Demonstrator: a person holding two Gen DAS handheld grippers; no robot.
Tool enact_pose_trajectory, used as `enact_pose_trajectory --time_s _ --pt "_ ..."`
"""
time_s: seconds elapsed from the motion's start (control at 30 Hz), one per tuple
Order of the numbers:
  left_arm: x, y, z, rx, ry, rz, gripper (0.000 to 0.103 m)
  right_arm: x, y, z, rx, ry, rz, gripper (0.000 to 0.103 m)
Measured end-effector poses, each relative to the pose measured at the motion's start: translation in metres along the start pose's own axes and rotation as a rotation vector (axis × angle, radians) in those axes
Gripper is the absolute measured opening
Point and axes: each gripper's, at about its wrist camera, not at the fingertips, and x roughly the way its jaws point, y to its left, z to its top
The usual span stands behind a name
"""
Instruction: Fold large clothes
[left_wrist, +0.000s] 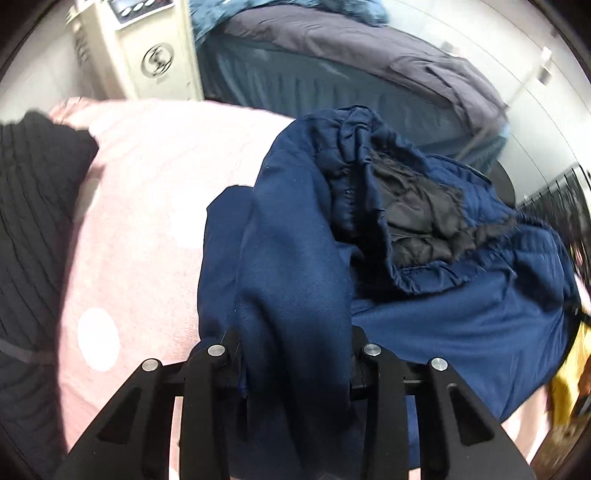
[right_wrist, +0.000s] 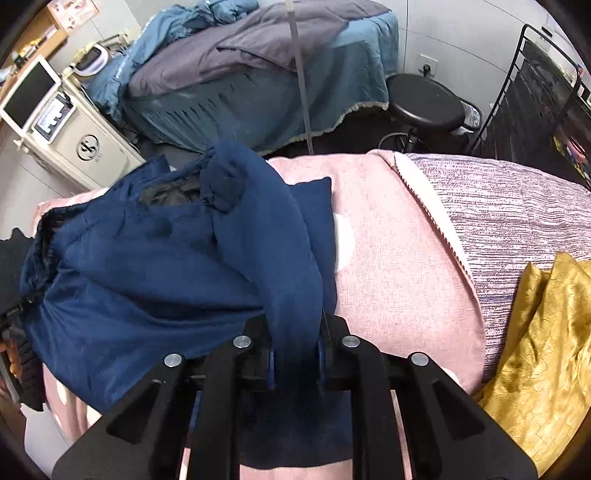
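The navy garment lies bunched on the pink bed cover, its gathered opening with the dark lining turned toward the far edge of the bed, and it reads as a padded jacket or a pair of lined trousers; which one I cannot tell for sure. The left gripper points steeply down and has a thick fold of the navy cloth pinched between its jaws, the fabric running up from the jaws toward the gathered opening. The right gripper is likewise clamped on a narrower band of the same cloth, its jaws nearly together with the fabric filling the gap. In the right wrist view the bulk of the garment spreads to the left of the held band, while bare pink cover lies to the right; in the left wrist view the bulk spreads to the right, with bare cover to the left. So the mass of cloth sits between the two hands, and each held strip stretches away from the hands toward the far edge of the bed. That suggests the next move is a lift and spread, pulling the two held parts apart sideways so the garment opens out flat along the bed before any fold is laid.
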Motion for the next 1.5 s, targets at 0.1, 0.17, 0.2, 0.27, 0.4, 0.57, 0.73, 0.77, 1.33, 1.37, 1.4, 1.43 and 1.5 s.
enact_pose_trajectory --time_s 0.1,0.17,0.2,0.27,0.4,0.57,0.73,0.77,1.33,1.37,1.4,1.43,1.5 --pt "0.027 0.005 -0.002 -0.067 0.061 0.014 0.045 0.019 0.004 -0.004 0.022 0.047 -0.025 0.016" --pt "0.039 0.011 0.0 -0.12 0.079 -0.004 0.052 0.033 0.002 -0.004 0.048 0.067 -0.028 0.018" --pt "0.042 0.012 0.0 -0.133 0.085 -0.008 0.054 0.037 0.004 -0.005 0.044 0.073 -0.036 0.019" --pt "0.048 0.011 0.002 -0.139 0.103 -0.009 0.058 0.043 0.008 -0.007 0.013 0.08 -0.066 0.021" --pt "0.056 0.004 0.005 -0.118 0.12 0.004 0.065 0.051 0.012 -0.01 -0.017 0.083 -0.093 0.029" --pt "0.055 -0.002 0.005 -0.13 0.101 0.011 0.073 0.05 -0.003 -0.015 0.074 0.081 -0.122 0.068" --pt "0.022 0.003 0.001 -0.189 0.019 -0.017 0.079 0.027 -0.029 -0.023 0.217 0.074 -0.029 0.069" --pt "0.01 0.008 -0.001 -0.216 -0.025 -0.026 0.085 0.018 -0.033 -0.026 0.226 0.06 -0.009 0.069" --pt "-0.043 0.072 -0.117 -0.411 -0.004 -0.033 0.092 0.015 -0.075 -0.045 0.286 0.092 0.304 0.085" --pt "-0.045 0.07 -0.124 -0.41 0.005 -0.032 0.092 0.018 -0.073 -0.043 0.278 0.099 0.311 0.085" --pt "-0.044 0.068 -0.124 -0.409 0.008 -0.031 0.092 0.023 -0.069 -0.04 0.266 0.111 0.315 0.085" --pt "-0.045 0.064 -0.126 -0.408 0.011 -0.033 0.092 0.026 -0.068 -0.039 0.256 0.12 0.312 0.085" --pt "-0.045 0.06 -0.129 -0.407 0.017 -0.04 0.092 0.038 -0.06 -0.034 0.224 0.147 0.307 0.085"
